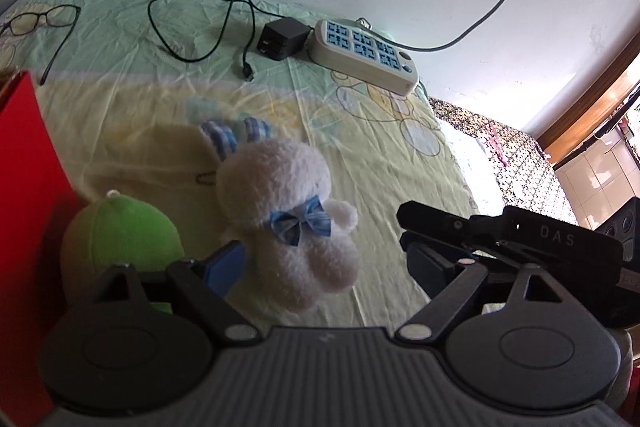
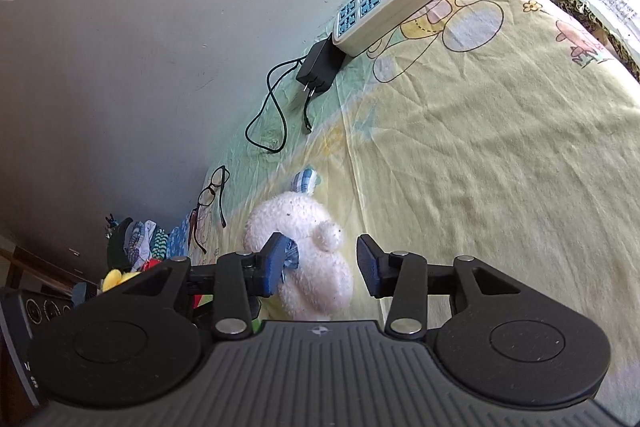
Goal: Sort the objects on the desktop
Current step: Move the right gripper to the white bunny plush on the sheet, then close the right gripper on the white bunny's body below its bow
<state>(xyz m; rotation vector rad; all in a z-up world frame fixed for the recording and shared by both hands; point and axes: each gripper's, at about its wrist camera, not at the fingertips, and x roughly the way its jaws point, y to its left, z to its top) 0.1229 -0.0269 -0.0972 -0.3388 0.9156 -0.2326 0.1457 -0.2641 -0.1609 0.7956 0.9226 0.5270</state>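
A white plush bunny (image 1: 288, 219) with a blue bow and striped ears lies on the yellow-green sheet (image 1: 380, 163). My left gripper (image 1: 324, 267) is open, its fingers either side of the bunny's lower body. A green plush toy (image 1: 120, 231) sits to its left, against a red box (image 1: 24, 195). My right gripper (image 2: 320, 263) is open around the same bunny (image 2: 304, 239), its left pad (image 2: 276, 263) at the bow. The right gripper also shows in the left wrist view (image 1: 500, 235), to the bunny's right.
A white power strip (image 1: 364, 55) and a black charger (image 1: 284, 37) with a coiled cable (image 1: 200, 27) lie by the wall. Glasses (image 1: 40, 23) lie at the far left. Folded clothes and a yellow toy (image 2: 136, 247) sit beyond the sheet's edge.
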